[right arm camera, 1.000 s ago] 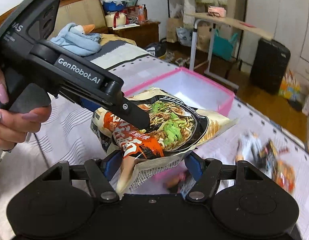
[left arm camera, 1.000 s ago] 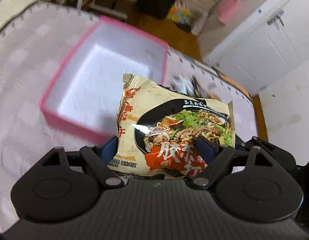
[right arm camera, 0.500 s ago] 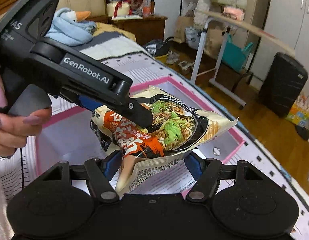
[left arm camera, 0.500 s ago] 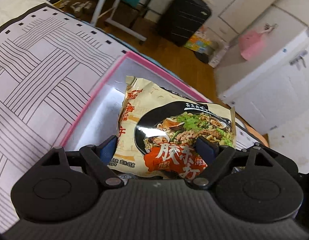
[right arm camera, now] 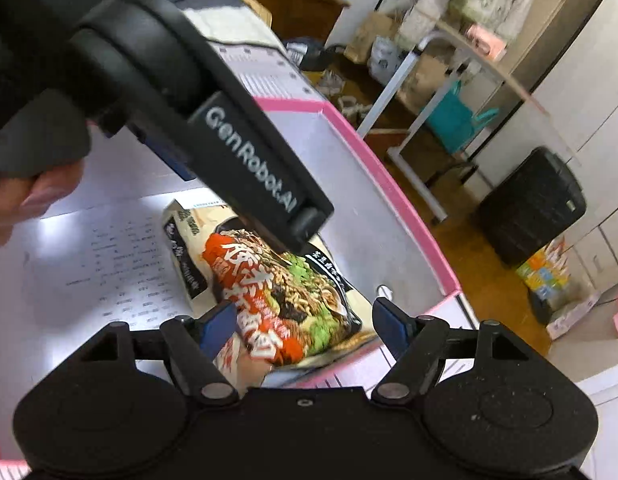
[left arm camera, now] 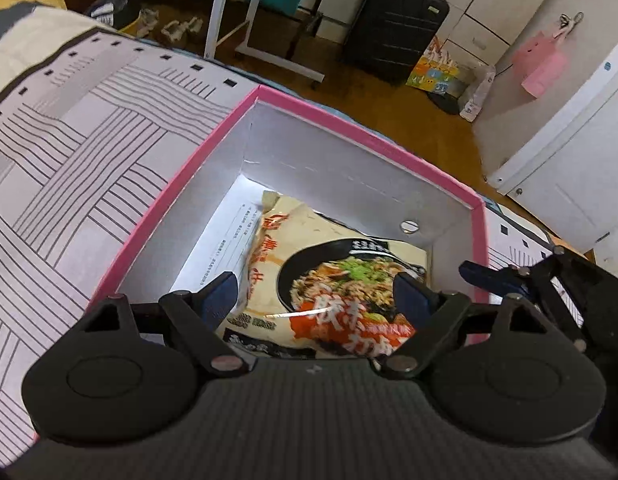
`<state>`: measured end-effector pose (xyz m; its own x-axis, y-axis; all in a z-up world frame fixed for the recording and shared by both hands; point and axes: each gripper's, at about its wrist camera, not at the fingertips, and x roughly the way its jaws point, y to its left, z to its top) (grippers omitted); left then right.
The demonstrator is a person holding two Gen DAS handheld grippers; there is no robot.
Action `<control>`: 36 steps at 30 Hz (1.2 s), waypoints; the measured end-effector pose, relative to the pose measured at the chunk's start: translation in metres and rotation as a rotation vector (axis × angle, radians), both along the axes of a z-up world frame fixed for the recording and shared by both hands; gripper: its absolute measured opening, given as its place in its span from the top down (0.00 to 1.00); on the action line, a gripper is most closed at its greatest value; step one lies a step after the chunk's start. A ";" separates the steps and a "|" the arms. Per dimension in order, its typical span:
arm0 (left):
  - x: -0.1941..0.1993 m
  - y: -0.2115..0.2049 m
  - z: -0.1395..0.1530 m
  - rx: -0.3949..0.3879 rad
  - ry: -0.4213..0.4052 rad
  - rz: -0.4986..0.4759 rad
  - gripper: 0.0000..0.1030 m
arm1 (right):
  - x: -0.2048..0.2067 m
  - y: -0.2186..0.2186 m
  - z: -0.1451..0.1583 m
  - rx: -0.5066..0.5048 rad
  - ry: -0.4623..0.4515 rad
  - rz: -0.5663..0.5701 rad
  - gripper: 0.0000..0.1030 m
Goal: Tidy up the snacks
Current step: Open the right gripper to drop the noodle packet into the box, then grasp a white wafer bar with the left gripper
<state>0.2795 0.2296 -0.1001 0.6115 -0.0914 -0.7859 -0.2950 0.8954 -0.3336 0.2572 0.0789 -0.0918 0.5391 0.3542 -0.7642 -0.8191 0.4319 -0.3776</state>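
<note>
A beige instant-noodle packet (left arm camera: pixel 333 280) (right arm camera: pixel 277 292) lies low inside a pink-rimmed box (left arm camera: pixel 349 120) (right arm camera: pixel 389 188), on a printed sheet (left arm camera: pixel 229 236) covering the white floor. My left gripper (left arm camera: pixel 315 294) straddles the packet's width, its blue pads against both sides; its black finger (right arm camera: pixel 269 184) crosses the right wrist view. My right gripper (right arm camera: pixel 305 324) is around the packet's near end with its jaws opening: the left pad sits at the packet's edge, the right pad stands off it. One right finger (left arm camera: pixel 481 276) shows by the box's right wall.
The box rests on a bedspread (left arm camera: pixel 69 160) printed with line patterns. Beyond the bed's edge are a wooden floor, a black suitcase (left arm camera: pixel 397 24) (right arm camera: pixel 533 204), a white metal rack (left arm camera: pixel 237 8) and white cabinets (left arm camera: pixel 569 160). A person's hand (right arm camera: pixel 29 196) grips the left gripper's handle.
Both grippers sank with the packet from above the box rim down into the box. The right gripper rolled, and its jaws widened until the right pad came off the packet.
</note>
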 end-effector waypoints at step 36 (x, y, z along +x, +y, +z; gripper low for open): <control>-0.100 -0.188 0.066 0.035 0.040 -0.186 0.29 | -0.014 -0.220 0.064 0.461 0.339 -0.431 0.39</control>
